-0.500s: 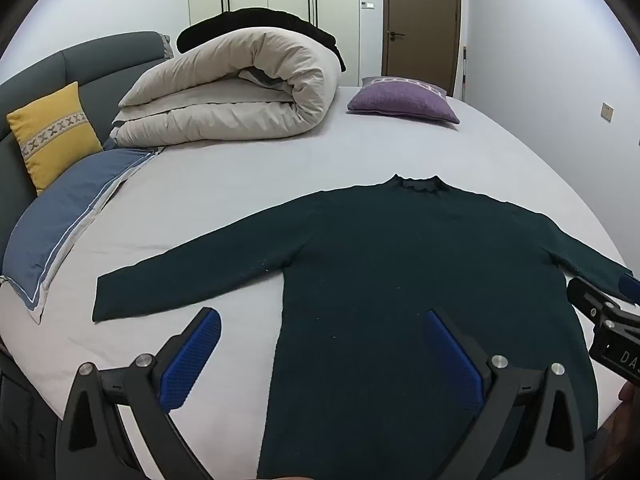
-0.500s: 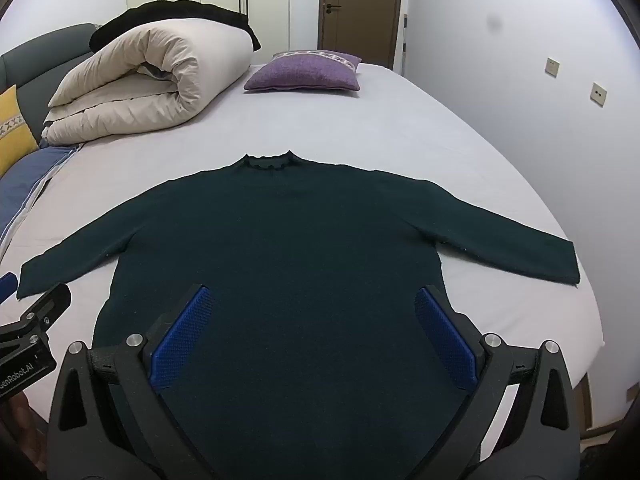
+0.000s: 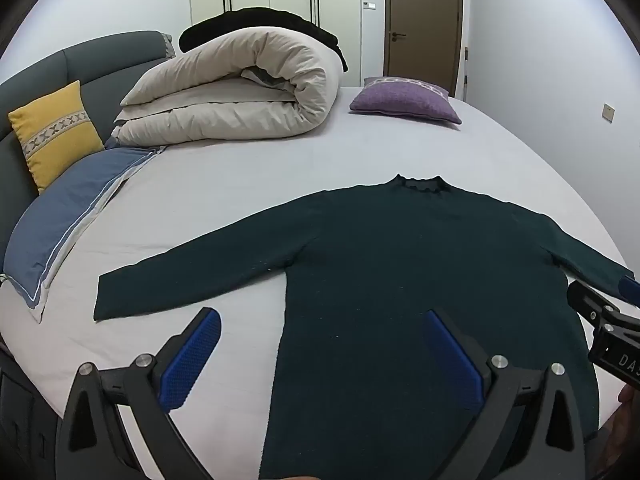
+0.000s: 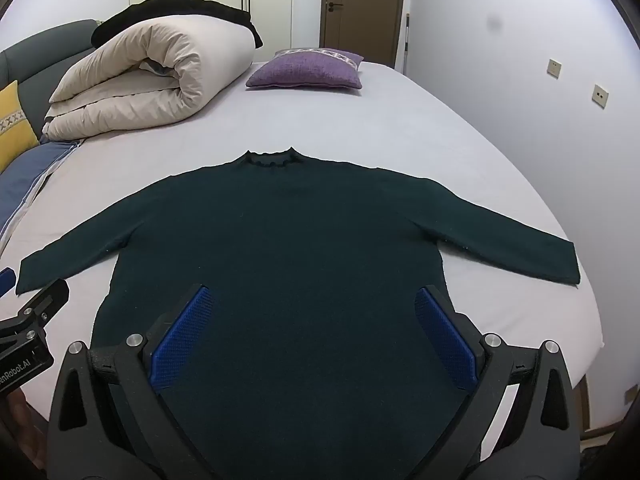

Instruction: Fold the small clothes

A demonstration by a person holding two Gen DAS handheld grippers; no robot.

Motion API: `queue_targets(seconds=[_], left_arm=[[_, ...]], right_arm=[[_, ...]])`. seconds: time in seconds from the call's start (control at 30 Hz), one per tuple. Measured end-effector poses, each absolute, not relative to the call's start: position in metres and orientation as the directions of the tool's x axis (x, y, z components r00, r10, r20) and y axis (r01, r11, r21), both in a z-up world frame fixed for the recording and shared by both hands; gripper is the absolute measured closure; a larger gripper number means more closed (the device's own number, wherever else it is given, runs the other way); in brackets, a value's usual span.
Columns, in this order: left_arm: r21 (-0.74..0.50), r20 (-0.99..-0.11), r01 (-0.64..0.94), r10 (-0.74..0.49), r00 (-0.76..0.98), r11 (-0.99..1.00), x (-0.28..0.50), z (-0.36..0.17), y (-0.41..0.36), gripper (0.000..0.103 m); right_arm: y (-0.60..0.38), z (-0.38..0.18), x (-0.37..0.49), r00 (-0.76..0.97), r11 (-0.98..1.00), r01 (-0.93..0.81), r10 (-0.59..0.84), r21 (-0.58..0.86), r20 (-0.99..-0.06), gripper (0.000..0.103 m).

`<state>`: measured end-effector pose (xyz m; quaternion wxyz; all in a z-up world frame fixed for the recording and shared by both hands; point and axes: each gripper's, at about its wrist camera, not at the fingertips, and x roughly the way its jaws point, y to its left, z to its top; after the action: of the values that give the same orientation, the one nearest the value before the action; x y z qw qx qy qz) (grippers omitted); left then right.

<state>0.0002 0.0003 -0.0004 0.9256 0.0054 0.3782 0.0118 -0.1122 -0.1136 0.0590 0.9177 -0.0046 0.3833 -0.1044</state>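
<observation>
Lying flat on the bed (image 4: 420, 128), the dark green sweater (image 4: 288, 248) has its neck far away, its bottom edge close, and both sleeves stretched out sideways. The left gripper (image 3: 320, 360) hangs over the sweater's left edge, nearer the left sleeve (image 3: 192, 276). The right gripper (image 4: 316, 340) hangs over the body, nearer the right sleeve (image 4: 512, 240); both have jaws wide apart, holding nothing.

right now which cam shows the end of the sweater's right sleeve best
The right wrist view. There the right sleeve's cuff lies flat in full sight near the edge of the bed. In the left wrist view that sleeve runs to the frame's edge and its end is hidden behind the right gripper.
</observation>
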Motion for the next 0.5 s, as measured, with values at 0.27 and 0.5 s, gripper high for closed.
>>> queue_targets(seconds=[0.27, 0.5], left_arm=[[0.021, -0.698, -0.018, 0.028, 0.715, 1.000, 0.002, -0.001, -0.001, 0.000], [0.019, -0.699, -0.017, 0.025, 0.715, 1.000, 0.003, -0.001, 0.008, 0.000]], right_arm=[[-0.113, 0.055, -0.113, 0.683, 0.978, 0.189, -0.196, -0.089, -0.704, 0.000], [-0.112, 0.054, -0.112, 0.681, 0.978, 0.190, -0.197, -0.089, -0.705, 0.000]])
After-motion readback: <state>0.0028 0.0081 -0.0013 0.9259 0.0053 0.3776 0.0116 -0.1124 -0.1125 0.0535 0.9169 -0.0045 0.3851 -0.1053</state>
